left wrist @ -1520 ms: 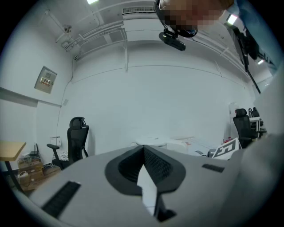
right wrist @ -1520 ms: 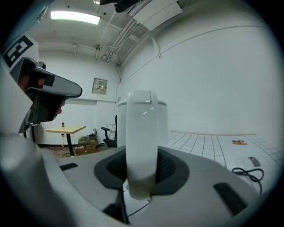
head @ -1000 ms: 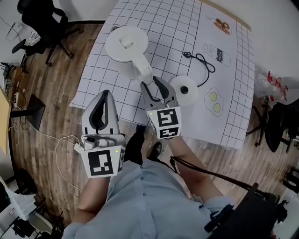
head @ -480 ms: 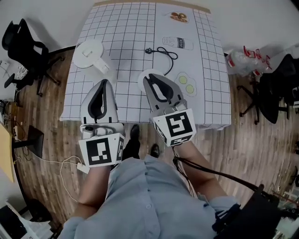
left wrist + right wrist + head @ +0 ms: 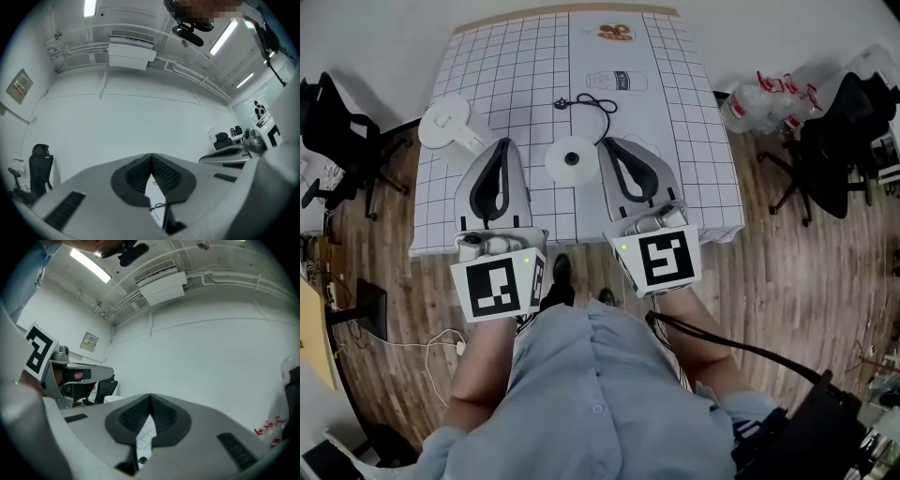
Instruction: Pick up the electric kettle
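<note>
The white electric kettle (image 5: 445, 125) stands on the gridded table (image 5: 516, 56) near its left edge, lid up, handle towards me. Its round white base (image 5: 572, 159) lies mid-table with a black cord (image 5: 592, 101) behind it. My left gripper (image 5: 502, 143) hovers between kettle and base, shut and empty. My right gripper (image 5: 612, 143) hovers just right of the base, also shut on nothing. In the left gripper view the left gripper (image 5: 151, 157) has its pads pressed together, pointing at the far wall. In the right gripper view the right gripper (image 5: 150, 397) looks the same.
Black office chairs stand at the left (image 5: 337, 122) and right (image 5: 839, 131) of the table. Plastic bags (image 5: 759, 98) lie on the floor at the right. The cloth carries printed pictures of food near its far edge.
Both grippers rose and drew back from the kettle towards me. The right gripper's jaws, open by the kettle's handle a second ago, have shut empty. The kettle stays on the table.
</note>
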Tool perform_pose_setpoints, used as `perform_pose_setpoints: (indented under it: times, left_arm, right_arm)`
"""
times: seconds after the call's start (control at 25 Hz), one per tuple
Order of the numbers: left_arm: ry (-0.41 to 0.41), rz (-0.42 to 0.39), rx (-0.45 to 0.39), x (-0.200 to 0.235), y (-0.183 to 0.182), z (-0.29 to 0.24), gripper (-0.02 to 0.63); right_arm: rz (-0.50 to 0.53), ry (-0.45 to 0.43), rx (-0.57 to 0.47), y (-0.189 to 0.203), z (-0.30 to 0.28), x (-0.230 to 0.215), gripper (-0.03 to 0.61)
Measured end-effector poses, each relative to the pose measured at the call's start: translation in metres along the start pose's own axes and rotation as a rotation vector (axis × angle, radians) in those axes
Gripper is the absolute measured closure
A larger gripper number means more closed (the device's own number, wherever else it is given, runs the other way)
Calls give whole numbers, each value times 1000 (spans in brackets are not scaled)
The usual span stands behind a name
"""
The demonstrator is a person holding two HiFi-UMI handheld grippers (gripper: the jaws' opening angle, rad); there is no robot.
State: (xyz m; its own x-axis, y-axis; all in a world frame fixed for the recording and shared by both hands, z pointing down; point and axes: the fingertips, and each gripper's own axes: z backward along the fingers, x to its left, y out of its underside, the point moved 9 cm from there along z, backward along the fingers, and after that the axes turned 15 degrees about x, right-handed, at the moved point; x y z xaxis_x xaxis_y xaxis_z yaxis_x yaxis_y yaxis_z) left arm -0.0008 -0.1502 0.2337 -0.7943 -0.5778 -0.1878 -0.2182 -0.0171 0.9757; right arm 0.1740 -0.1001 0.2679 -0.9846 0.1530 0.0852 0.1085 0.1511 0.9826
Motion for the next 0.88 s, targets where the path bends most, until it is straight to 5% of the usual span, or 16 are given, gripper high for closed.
perform_pose_setpoints:
  times: [0.88]
  left_arm:
    - [1, -7, 1, 0, 2, 10, 612]
  right_arm:
    - [-21, -7, -73, -8, 3, 10, 578]
